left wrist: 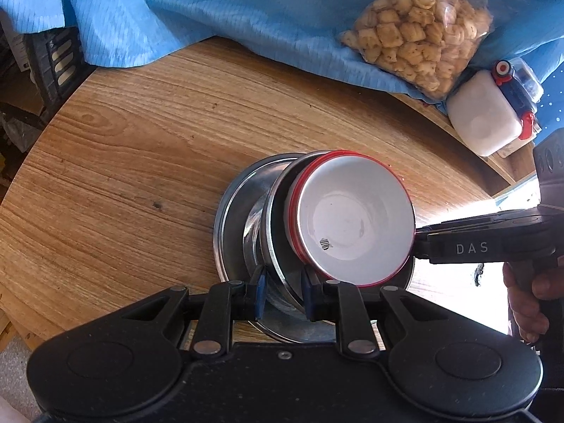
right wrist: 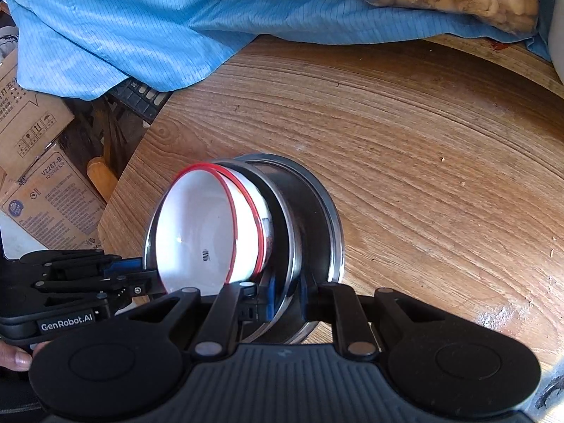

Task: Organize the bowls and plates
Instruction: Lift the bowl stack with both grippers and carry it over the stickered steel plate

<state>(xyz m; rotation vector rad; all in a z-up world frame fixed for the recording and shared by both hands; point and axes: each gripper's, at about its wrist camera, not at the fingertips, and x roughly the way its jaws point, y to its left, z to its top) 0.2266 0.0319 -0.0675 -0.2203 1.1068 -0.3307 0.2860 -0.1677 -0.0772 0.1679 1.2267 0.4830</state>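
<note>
The white bowl (left wrist: 349, 222) with a red rim sits tilted inside a steel bowl (left wrist: 278, 243), which in turn rests in a wider steel plate (left wrist: 232, 211) on the round wooden table (left wrist: 123, 162). Going left to right in the left wrist view: a dark crate (left wrist: 58, 60) beyond the table edge, a blue cloth (left wrist: 211, 10) draped over the far side, a clear bag of snacks (left wrist: 419, 31) lying on it, then a white container (left wrist: 483, 116) with red clips. The left gripper (left wrist: 282, 292) is nearly closed, pinching the steel bowl's near rim. The right gripper (right wrist: 285, 299) is likewise narrow, clamped on the same rim from the other side, a hand (left wrist: 528, 303) behind it
</note>
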